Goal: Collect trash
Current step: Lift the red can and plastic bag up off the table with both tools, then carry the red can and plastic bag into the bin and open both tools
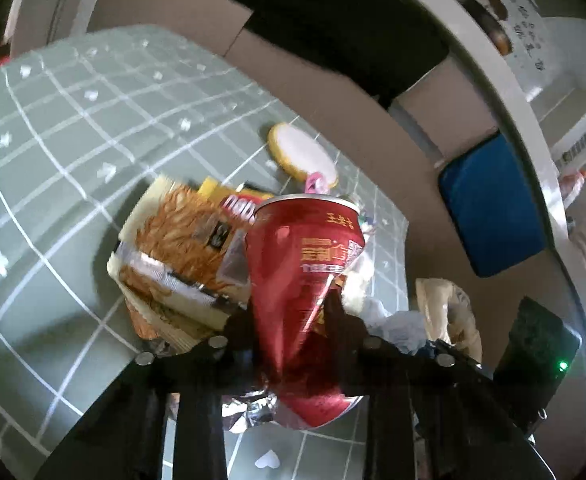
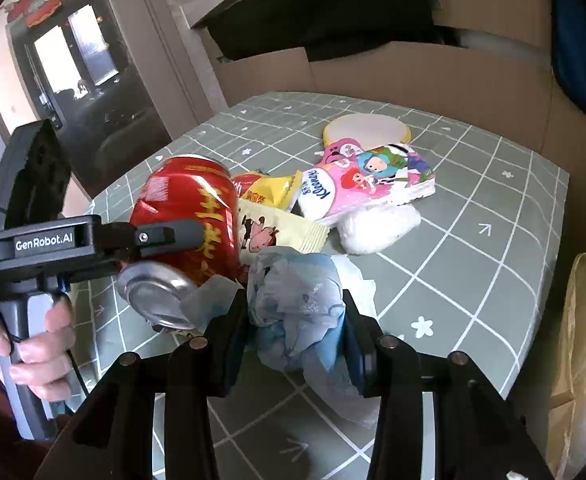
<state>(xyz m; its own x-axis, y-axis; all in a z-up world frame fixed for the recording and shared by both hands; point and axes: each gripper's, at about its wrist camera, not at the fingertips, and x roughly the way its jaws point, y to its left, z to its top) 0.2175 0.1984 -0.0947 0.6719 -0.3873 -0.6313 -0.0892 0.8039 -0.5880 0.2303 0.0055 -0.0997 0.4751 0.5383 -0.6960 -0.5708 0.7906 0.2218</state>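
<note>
A red drink can (image 1: 305,248) is dented at its waist where my left gripper (image 1: 293,332) is shut on it, held tilted just above the green checked tablecloth (image 1: 53,160). The right wrist view shows the same can (image 2: 189,208) with one left finger (image 2: 165,235) pressed across its side and a person's hand (image 2: 41,344) on the handle. My right gripper (image 2: 295,320) is shut on a crumpled pale blue tissue wad (image 2: 293,300), close to the can's silver end.
Behind the can lie an orange noodle wrapper (image 1: 181,248), a yellow snack bag (image 2: 273,188), a cartoon sachet (image 2: 277,232), a pink tissue pack (image 2: 365,184), a white wad (image 2: 377,224) and a yellow-rimmed round lid (image 2: 365,130). Cardboard box (image 2: 413,76) behind the table; clear plastic bag (image 2: 585,340) at right.
</note>
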